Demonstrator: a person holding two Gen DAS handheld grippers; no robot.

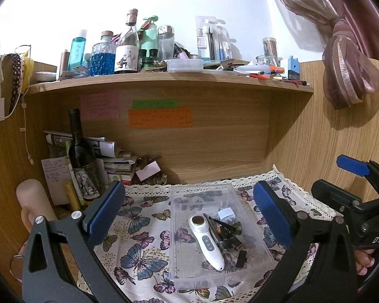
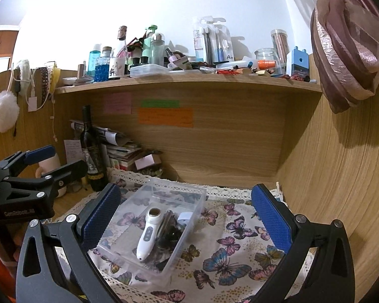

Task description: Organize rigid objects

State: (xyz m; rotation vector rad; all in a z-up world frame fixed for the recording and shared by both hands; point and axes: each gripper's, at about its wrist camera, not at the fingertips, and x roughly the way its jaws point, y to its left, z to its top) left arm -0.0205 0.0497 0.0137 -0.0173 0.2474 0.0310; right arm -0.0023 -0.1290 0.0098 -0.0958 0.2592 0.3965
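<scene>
A clear plastic box [image 1: 179, 267] sits on the butterfly cloth [image 1: 139, 229] in the desk alcove. In it lie a white handheld device [image 1: 207, 240], a white plug [image 1: 227, 214] and several small dark items [image 1: 230, 237]. My left gripper [image 1: 189, 214] is open and empty, above and in front of the box. My right gripper [image 2: 187, 217] is open and empty; the box [image 2: 189, 234] with the white device [image 2: 147, 234] lies left of centre in its view. The right gripper also shows in the left wrist view [image 1: 338, 176], and the left one in the right wrist view [image 2: 55, 161].
A dark wine bottle [image 1: 82, 156] and stacked papers [image 1: 113, 161] stand at the back left. A pink mug [image 1: 34, 202] is at the left. The shelf [image 1: 164, 80] above holds several bottles and stationery. A curtain [image 1: 351, 58] hangs at right. Wooden walls close the alcove.
</scene>
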